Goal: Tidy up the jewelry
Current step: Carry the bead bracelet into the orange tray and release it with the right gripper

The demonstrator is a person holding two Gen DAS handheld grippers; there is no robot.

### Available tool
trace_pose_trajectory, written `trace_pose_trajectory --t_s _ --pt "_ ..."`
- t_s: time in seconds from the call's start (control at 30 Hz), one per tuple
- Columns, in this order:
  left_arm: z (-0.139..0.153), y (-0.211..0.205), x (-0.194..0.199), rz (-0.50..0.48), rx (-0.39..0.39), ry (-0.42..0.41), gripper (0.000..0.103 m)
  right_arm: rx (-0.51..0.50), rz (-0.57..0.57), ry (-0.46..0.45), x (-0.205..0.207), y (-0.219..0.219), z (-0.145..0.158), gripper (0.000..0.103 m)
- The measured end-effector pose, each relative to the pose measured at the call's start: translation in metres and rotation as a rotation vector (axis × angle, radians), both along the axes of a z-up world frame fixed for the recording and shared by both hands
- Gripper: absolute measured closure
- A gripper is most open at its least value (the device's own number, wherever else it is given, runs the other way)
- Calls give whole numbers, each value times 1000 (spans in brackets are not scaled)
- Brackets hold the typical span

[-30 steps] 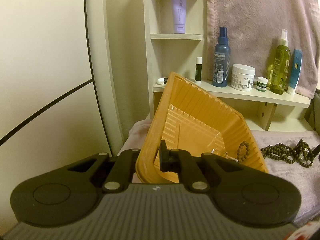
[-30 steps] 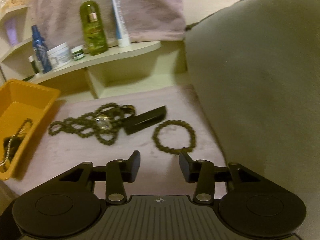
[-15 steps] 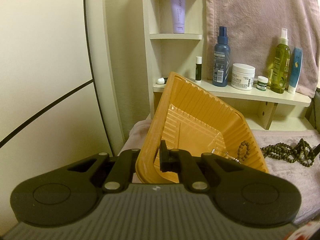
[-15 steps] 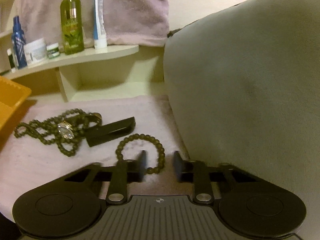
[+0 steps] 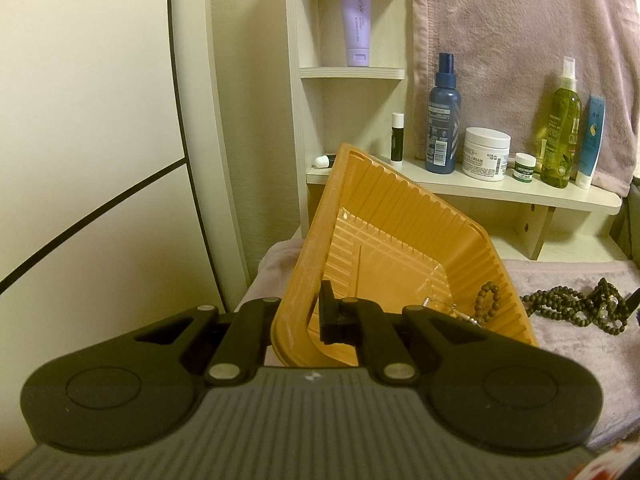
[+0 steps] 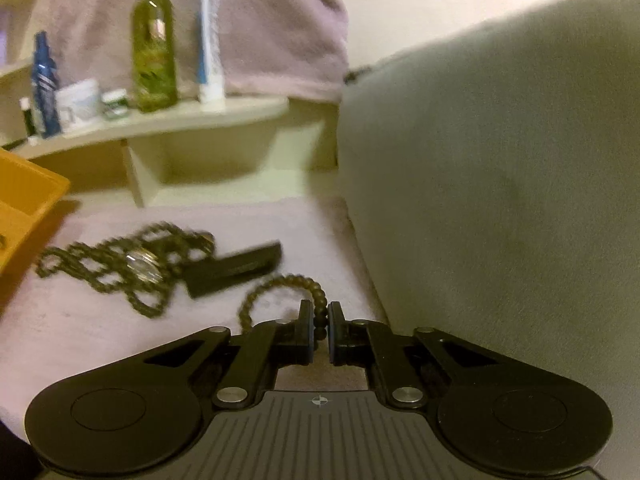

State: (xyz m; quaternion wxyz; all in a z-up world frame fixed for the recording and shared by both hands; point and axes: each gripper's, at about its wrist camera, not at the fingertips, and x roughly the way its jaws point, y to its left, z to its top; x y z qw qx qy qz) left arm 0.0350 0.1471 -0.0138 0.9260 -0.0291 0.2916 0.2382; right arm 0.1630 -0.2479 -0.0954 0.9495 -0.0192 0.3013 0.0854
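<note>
Left gripper (image 5: 308, 316) clamped on tilted tray (image 5: 400, 216) rim. Right gripper (image 6: 319, 330) just closed, pinching bead bracelet (image 6: 280, 286) on towel (image 6: 80, 320).

Orange ribbed tray (image 5: 400, 216), olive beads (image 6: 316, 300).

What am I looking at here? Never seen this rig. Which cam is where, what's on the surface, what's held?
No robot arm: a person holds a two-finger tool in each hand, and a fisheye camera on each looks along its fingers.

Left view: the left tool is shut on the rim of an orange tray, tilted up, with a little jewelry inside.

Right view: the right tool has just been closing and now pinches a beaded bracelet on the pink cloth. Beside it lie a long bead necklace and a black strap. Toiletry bottles stand on the shelf behind.
</note>
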Motion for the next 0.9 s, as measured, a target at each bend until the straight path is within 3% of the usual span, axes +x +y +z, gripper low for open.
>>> trace_pose_trajectory --t_s 0.43,0.67,0.9 --pt "0 1 0 2 -5 -3 97 104 231 -141 -28 69 76 96" --pt "-1 1 -1 3 -10 -6 97 174 398 -137 -32 122 94 96" --pt "-1 2 -1 4 -14 -8 97 263 569 -67 -32 174 98 96"
